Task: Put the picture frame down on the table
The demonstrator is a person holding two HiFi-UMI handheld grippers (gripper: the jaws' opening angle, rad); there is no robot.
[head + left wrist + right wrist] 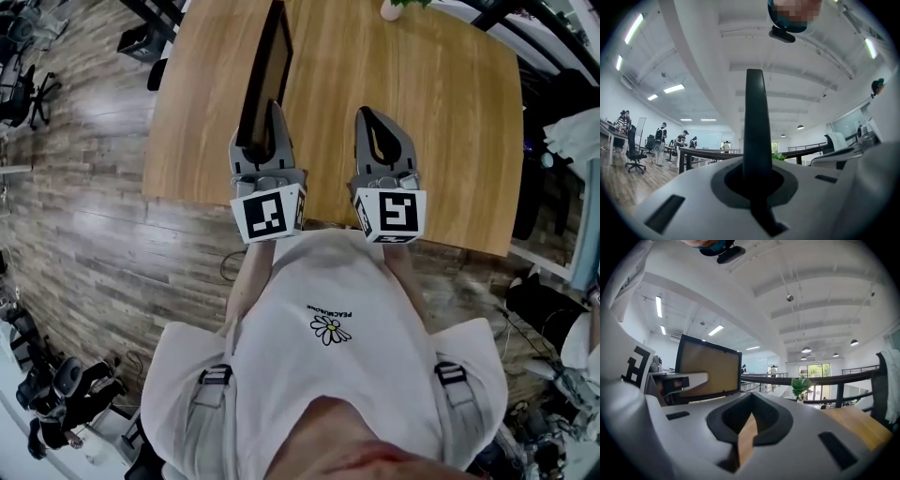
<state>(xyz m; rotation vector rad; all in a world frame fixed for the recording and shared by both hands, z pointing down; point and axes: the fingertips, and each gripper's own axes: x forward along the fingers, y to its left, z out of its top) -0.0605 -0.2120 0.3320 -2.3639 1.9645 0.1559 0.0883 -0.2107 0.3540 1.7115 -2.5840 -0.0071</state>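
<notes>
Upright picture frame (265,75) blocks the table's (450,122) left; bare wood right; plant pot (392,9) far.

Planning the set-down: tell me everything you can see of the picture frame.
The frame is rectangular, with a thin black border around a flat brown panel. It stands upright on edge over the wooden table, running away from the person. The left gripper is shut on its near end. Whether it touches the table is unclear.
</notes>
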